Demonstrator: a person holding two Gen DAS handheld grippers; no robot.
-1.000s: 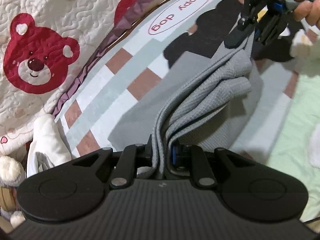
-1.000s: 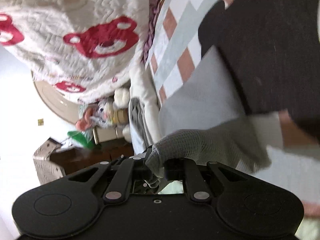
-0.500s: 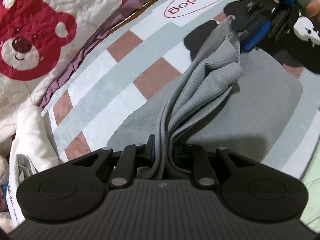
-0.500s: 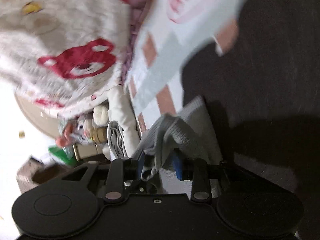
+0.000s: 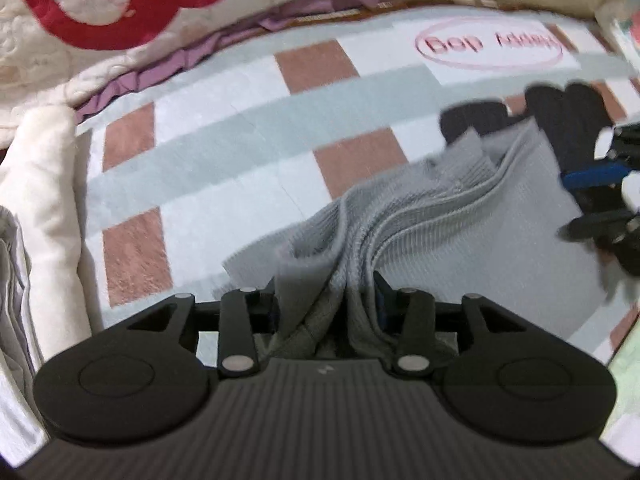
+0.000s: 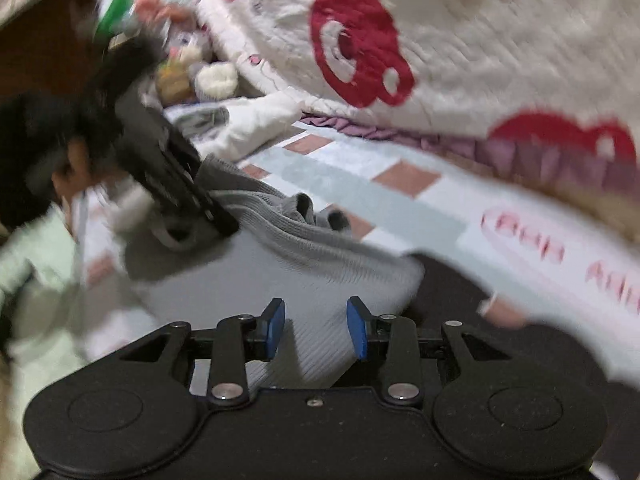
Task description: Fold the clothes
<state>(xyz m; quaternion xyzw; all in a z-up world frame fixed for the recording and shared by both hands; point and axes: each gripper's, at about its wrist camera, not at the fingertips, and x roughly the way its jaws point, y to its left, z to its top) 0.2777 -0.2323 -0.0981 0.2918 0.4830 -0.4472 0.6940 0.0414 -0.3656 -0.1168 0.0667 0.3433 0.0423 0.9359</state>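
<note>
Garment: grey knit cloth, bunched folds over a flat layer, lying on the checked mat.
Left tool: clamped on the gathered folds.
Right tool: jaws apart, holding nothing, above the cloth's edge.

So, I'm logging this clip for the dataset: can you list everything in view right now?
grey knit garment: one, grey, lying on the mat, one edge bunched in the left claw.
mat: one, pale blue, white and brown checks with a pink oval logo, under the garment.
bear quilt: one, cream with red bears and purple frill, along the mat's far edge.
white cloth: one, cream, at the mat's left edge.
stuffed toys: several, blurred, beyond the quilt.
left claw: black, clamped on the garment.
right claw: black with blue pads, open above the garment.
</note>
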